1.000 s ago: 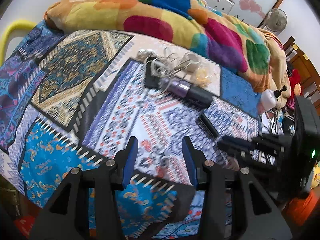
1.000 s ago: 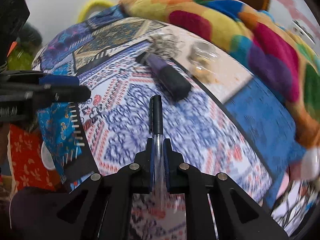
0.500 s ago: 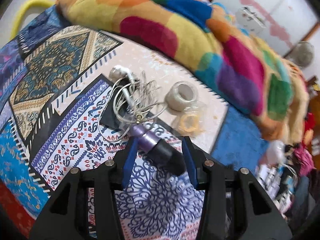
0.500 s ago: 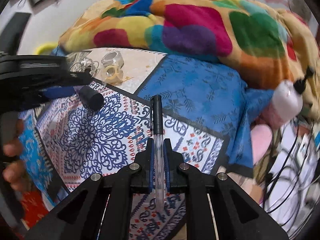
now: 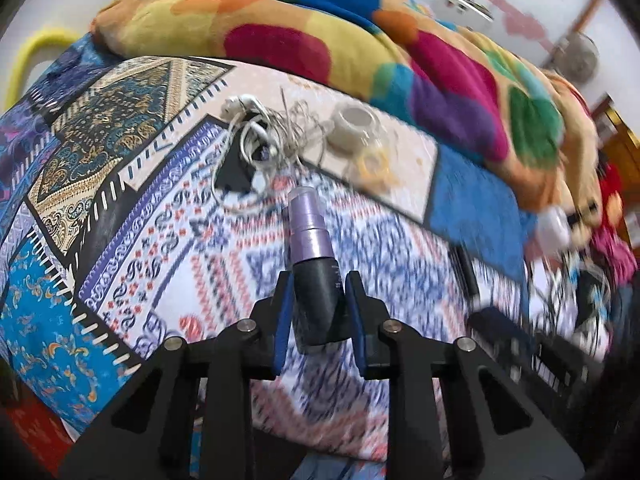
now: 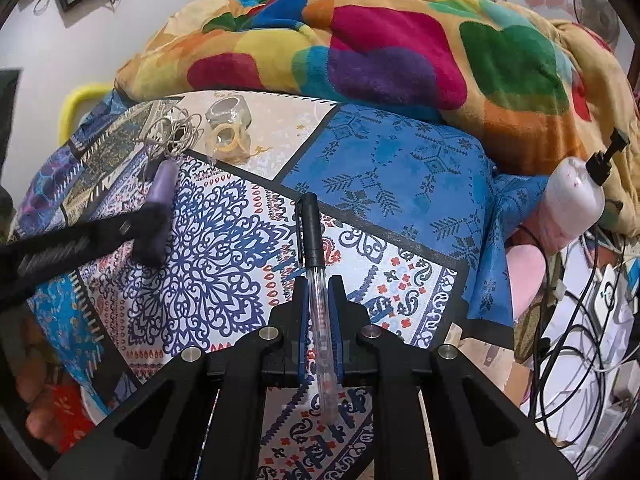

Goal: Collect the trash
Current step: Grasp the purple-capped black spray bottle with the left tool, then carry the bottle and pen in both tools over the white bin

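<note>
My left gripper (image 5: 316,304) is shut on a purple and black bottle (image 5: 314,264), held just above the patterned bedspread (image 5: 160,248); the bottle also shows in the right wrist view (image 6: 160,204). My right gripper (image 6: 320,300) is shut on a clear pen with a black cap (image 6: 314,240) that points forward over the bed. On the bed lie tangled white earphones (image 5: 260,140), a tape roll (image 5: 354,126) and a yellowish ring in plastic wrap (image 5: 374,164). The left gripper (image 6: 60,248) shows at the left of the right wrist view.
A multicoloured blanket (image 6: 380,52) is heaped along the back of the bed. A pink pump bottle (image 6: 568,200) lies at the right edge beside tangled cables (image 6: 580,340). A yellow frame (image 5: 28,56) stands at the far left.
My left gripper has closed on the purple bottle and lifted it off the bedspread. The right gripper has held the pen throughout, swinging right, then steadying.
</note>
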The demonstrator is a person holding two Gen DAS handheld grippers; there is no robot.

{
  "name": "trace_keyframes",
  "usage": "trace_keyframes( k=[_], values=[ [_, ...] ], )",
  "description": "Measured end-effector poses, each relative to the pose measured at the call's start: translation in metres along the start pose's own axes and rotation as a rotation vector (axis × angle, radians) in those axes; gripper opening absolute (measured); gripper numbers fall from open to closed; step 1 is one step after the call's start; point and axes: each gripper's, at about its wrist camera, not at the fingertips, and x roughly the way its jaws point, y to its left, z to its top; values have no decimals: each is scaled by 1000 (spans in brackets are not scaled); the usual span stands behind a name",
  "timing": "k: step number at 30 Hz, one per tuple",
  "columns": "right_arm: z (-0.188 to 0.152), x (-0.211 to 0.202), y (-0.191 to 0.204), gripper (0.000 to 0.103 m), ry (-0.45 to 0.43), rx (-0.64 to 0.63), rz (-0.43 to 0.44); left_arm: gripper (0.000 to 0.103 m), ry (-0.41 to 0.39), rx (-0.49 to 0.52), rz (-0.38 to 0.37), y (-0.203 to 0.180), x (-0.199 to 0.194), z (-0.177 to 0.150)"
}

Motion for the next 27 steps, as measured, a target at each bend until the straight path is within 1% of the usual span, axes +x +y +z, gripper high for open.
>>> trace_keyframes(
  k=[3, 5, 8, 10, 11, 12, 14, 16, 18, 23, 27],
  values=[
    [-3, -1, 3, 11, -11, -19, -19, 26, 34, 90, -17, 1, 0, -10],
    [-3, 0, 6, 13, -14, -35, -28, 25, 56, 121, 9, -3, 4, -11],
    [-4, 0, 9, 13, -18, -55, -45, 25, 37, 148, 47, -11, 6, -10],
    [-3, -1, 7, 13, -16, -48, -43, 26, 23, 156, 56, -14, 7, -9],
    [-2, 0, 5, 9, -13, -36, -43, 25, 16, 163, 61, -16, 9, -7],
    [-1, 0, 3, 9, -8, -24, -30, 25, 10, 168, 60, -17, 10, -6],
    [2, -1, -7, 8, 17, 42, 51, 25, 11, 164, 48, -17, 9, -5],
    [3, -4, -11, 8, 24, 84, 85, 25, 7, 157, 31, -15, 6, -5],
    [3, -13, -10, 8, 11, 85, 71, 25, -5, 157, 18, -12, -6, -7],
    [7, -45, 3, 8, -31, 92, 97, 25, -37, 157, 2, -6, -43, -16],
    [12, -78, 22, 8, -82, 70, 119, 25, -80, 144, -6, 4, -84, -19]
  ],
)
